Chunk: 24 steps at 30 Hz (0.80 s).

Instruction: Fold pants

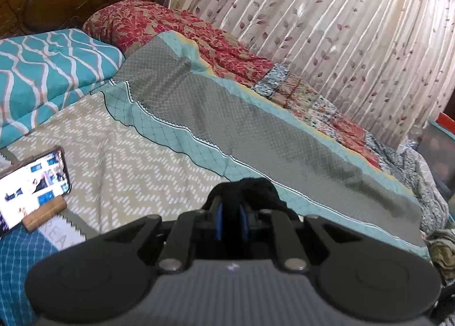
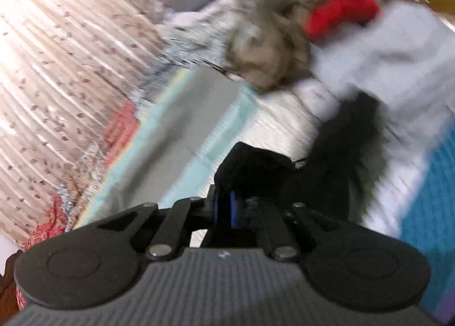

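Note:
Black pants show in the left wrist view as a bunched fold of dark cloth pinched between the blue pads of my left gripper, which is shut on it above the bed. In the blurred right wrist view, my right gripper is shut on another bunch of the black pants. More of the black cloth trails away to the right toward a pile of clothes. Most of the pants are hidden below both grippers.
The bed wears a patterned grey-and-teal bedspread. A lit phone leans on a small wooden stand at left, near a teal pillow. A red floral quilt lies along pleated curtains. Light-coloured clothes and a red item are heaped ahead.

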### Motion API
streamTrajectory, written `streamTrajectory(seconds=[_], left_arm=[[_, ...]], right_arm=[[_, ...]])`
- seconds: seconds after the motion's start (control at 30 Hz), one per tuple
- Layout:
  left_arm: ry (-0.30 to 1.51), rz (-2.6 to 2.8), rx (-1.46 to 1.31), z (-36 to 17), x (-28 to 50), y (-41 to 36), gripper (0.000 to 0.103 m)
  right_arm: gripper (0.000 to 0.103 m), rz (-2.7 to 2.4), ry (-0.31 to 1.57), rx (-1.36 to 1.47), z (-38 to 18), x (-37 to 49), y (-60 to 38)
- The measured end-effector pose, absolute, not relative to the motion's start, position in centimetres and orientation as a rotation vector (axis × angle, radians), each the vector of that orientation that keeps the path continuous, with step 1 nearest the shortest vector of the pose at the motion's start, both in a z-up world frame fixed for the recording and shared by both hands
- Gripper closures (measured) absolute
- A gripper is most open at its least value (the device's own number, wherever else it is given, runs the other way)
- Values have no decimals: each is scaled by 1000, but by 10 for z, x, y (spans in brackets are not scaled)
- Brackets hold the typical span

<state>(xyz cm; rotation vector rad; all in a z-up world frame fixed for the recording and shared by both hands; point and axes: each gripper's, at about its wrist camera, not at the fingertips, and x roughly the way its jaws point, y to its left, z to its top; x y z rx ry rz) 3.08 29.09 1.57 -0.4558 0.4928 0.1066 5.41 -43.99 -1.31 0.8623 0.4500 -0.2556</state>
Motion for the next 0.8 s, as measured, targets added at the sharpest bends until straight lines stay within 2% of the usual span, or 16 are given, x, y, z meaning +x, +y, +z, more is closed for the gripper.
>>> streamTrajectory(seconds=[0.2, 0.23, 0.27, 0.3, 0.33, 0.4, 0.5, 0.6, 0.8], left_arm=[[477, 132, -435, 18, 103, 284, 93], [479, 155, -424, 17, 117, 282, 92], [510, 199, -418, 12, 137, 278, 83], [552, 238, -420, 6, 152, 276, 79], [595, 280, -409, -1, 162, 273, 70], [676, 318, -383, -15, 171, 269, 68], [701, 262, -394, -27, 149, 269, 54], [719, 231, -398, -32, 111, 271, 52], [837, 79, -534, -42, 31, 272, 35]], right_arm=[[91, -253, 385, 819, 32, 191, -427], [86, -231, 380, 792, 37, 221, -420], [78, -207, 403, 761, 38, 244, -416], [60, -218, 440, 727, 36, 258, -412], [50, -283, 459, 698, 33, 265, -403], [50, -283, 434, 686, 25, 254, -391], [51, -191, 482, 631, 1, 231, -380], [51, -166, 527, 571, -27, 192, -381], [50, -294, 520, 643, -61, 86, -416]])
